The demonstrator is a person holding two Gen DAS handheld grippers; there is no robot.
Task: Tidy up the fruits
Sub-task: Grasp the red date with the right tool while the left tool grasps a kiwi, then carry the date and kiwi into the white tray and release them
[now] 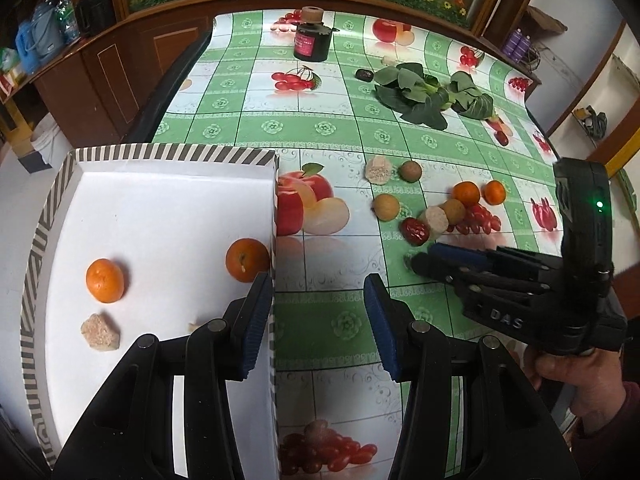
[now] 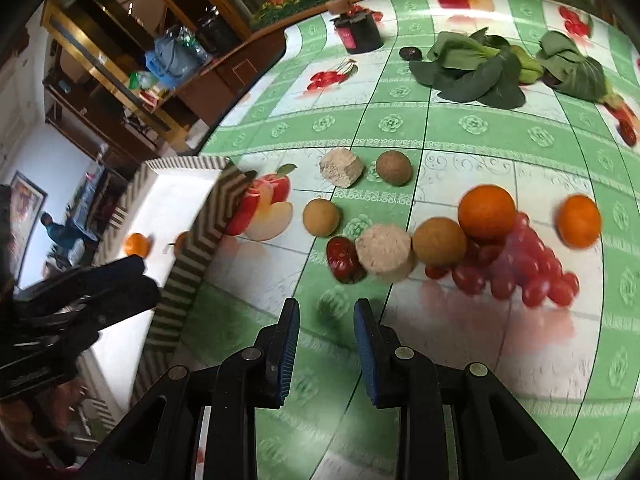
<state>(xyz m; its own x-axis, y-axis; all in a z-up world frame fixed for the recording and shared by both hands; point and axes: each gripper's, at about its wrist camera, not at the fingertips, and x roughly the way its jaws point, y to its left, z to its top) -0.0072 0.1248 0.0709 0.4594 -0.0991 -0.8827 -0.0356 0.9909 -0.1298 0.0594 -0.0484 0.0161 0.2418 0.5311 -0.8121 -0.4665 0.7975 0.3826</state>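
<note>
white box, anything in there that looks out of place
Yes. Beside the two oranges in the white box lies a beige crumbly chunk, not a whole fruit like them. Similar chunks remain on the table.

Colours and patterns across the table

Green-and-white checked oilcloth (image 1: 340, 128) printed with red cherries, apples and grapes; white cardboard box (image 1: 160, 208) edged in black-and-white stripes, with two orange mandarins (image 1: 105, 280) inside; dark green leafy vegetable (image 1: 432, 96); glossy red jujube (image 2: 343, 259); tan round longans (image 2: 321, 217); black jar with red label (image 1: 312, 42).
</note>
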